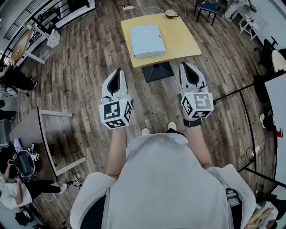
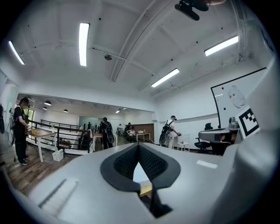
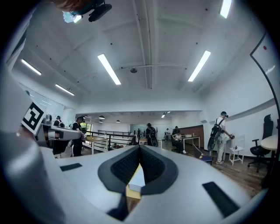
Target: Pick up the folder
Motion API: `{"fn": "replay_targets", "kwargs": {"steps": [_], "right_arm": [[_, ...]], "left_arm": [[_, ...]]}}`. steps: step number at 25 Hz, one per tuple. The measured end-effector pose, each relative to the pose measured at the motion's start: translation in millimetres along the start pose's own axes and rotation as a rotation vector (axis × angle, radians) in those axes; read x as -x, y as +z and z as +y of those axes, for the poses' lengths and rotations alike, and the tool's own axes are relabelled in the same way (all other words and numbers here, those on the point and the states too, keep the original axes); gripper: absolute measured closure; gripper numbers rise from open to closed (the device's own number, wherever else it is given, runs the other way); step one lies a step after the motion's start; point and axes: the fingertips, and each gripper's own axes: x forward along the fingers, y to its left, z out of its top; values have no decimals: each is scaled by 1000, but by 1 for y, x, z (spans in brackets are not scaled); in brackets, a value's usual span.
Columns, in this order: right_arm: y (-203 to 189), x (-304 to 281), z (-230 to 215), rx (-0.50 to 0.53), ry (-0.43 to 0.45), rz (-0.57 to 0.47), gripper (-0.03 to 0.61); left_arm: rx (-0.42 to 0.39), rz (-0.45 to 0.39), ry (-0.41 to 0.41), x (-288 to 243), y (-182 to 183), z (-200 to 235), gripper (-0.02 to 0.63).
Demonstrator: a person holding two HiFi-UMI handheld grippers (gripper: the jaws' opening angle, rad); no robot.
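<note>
- Folder (image 1: pixel 147 40): pale blue, flat, rectangular, lying on the square yellow tabletop (image 1: pixel 178 38), far from me.
- My left hand-held gripper (image 1: pixel 118 72) and right hand-held gripper (image 1: pixel 185 66): white shells, dark ribbed pads, both clenched on nothing, held level side by side, well short of the folder.
- Round bowl (image 1: pixel 171 14) at the tabletop's far edge; wood-plank floor (image 1: pixel 85 67) below; blue chair (image 1: pixel 207 8) far right.
</note>
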Motion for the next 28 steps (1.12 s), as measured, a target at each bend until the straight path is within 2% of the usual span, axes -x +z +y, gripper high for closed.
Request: {"fn": "replay_targets", "kwargs": {"steps": [5, 11, 14, 17, 21, 28], "right_arm": [[-6, -5, 25, 17, 34, 26, 568], [-24, -11, 67, 16, 81, 81, 568], [-33, -11, 96, 17, 140, 87, 568], [-50, -10, 113, 21, 162, 135, 568], [-61, -28, 107, 13, 157, 170, 568], [-67, -102, 66, 27, 120, 133, 568]], "left_arm": [[22, -12, -34, 8, -4, 11, 604], [75, -15, -168, 22, -18, 4, 604], [97, -24, -178, 28, -25, 10, 604], [124, 3, -172, 27, -41, 17, 604], [139, 47, -155, 8, -58, 28, 604], [93, 59, -115, -54, -71, 54, 603]]}}
